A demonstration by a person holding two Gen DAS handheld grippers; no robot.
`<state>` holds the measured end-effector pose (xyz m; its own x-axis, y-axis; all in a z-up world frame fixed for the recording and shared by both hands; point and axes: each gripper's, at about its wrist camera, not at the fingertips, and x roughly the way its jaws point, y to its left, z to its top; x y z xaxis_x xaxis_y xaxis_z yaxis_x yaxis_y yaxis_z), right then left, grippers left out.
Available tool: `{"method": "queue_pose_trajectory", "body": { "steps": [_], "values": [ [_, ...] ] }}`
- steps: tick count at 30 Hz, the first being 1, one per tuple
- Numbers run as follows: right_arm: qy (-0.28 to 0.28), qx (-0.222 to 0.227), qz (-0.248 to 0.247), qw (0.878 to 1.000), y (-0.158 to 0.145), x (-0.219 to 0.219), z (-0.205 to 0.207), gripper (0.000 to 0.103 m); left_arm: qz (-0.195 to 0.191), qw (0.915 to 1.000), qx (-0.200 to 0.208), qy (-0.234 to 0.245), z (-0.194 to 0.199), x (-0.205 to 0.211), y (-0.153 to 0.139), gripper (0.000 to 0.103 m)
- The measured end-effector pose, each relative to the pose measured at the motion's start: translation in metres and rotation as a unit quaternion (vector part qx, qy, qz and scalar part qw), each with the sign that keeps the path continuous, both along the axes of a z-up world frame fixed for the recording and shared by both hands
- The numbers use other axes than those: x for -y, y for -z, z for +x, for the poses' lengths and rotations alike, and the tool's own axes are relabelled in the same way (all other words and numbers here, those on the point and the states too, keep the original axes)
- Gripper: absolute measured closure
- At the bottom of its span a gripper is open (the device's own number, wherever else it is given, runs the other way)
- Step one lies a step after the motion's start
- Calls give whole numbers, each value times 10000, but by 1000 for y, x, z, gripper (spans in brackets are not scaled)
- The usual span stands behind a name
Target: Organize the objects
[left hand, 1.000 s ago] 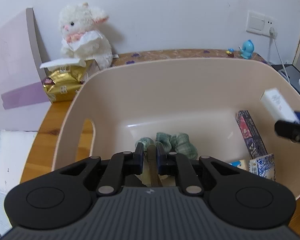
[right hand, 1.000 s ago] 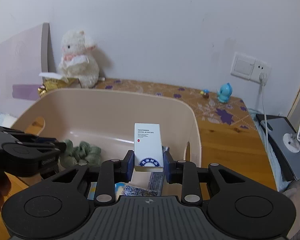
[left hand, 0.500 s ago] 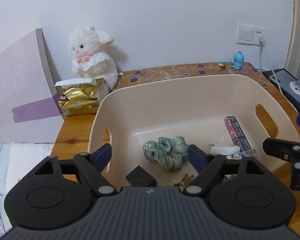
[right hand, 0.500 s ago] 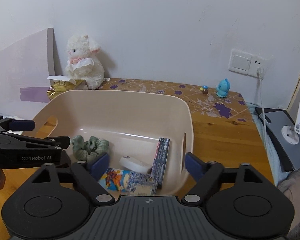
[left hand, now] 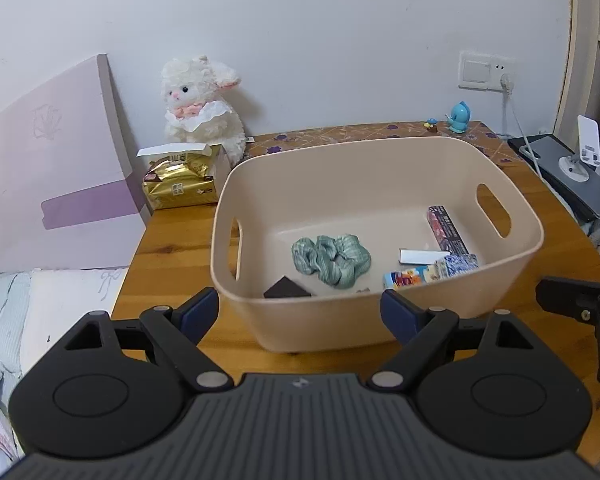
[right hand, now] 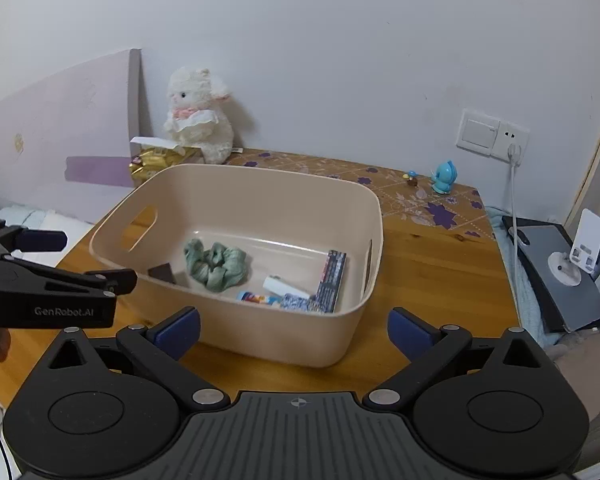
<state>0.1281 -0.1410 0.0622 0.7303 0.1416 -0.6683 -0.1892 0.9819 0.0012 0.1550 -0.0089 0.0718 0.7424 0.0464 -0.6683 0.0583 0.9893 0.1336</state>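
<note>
A beige plastic bin (left hand: 340, 324) stands on the wooden table; it also shows in the right wrist view (right hand: 284, 340). Inside lie a green scrunchie (left hand: 332, 258), a small dark block (left hand: 286, 290), a white box (left hand: 418, 256), a dark printed box (left hand: 446, 230) and colourful packets (left hand: 428, 274). My left gripper (left hand: 300, 314) is open and empty, held back from the bin's near wall. My right gripper (right hand: 294, 330) is open and empty, also in front of the bin. The left gripper shows in the right wrist view (right hand: 56, 280).
A white plush lamb (left hand: 202, 106) and a gold tissue pack (left hand: 180, 184) stand at the table's back left, beside a pink headboard (left hand: 48, 176). A blue figurine (left hand: 459, 116), a wall socket with cable (left hand: 486, 70) and a grey device (left hand: 572, 176) are at the right.
Both grippers opened and pulled back out of the bin. The white box left the right gripper and now lies in the bin; the left gripper's object was let go too.
</note>
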Motion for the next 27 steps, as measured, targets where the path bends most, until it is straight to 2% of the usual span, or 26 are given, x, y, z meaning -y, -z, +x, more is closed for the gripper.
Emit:
{"method": "queue_pose_trajectory", "body": {
  "steps": [12, 27],
  "values": [
    [-86, -11, -36, 10000, -3, 4, -47, 0, -139, 9999, 36, 42, -58, -4, -10, 14],
    [-60, -34, -53, 10000, -3, 6, -94, 0, -275, 9996, 70, -8, -105, -15, -12, 14]
  ]
}}
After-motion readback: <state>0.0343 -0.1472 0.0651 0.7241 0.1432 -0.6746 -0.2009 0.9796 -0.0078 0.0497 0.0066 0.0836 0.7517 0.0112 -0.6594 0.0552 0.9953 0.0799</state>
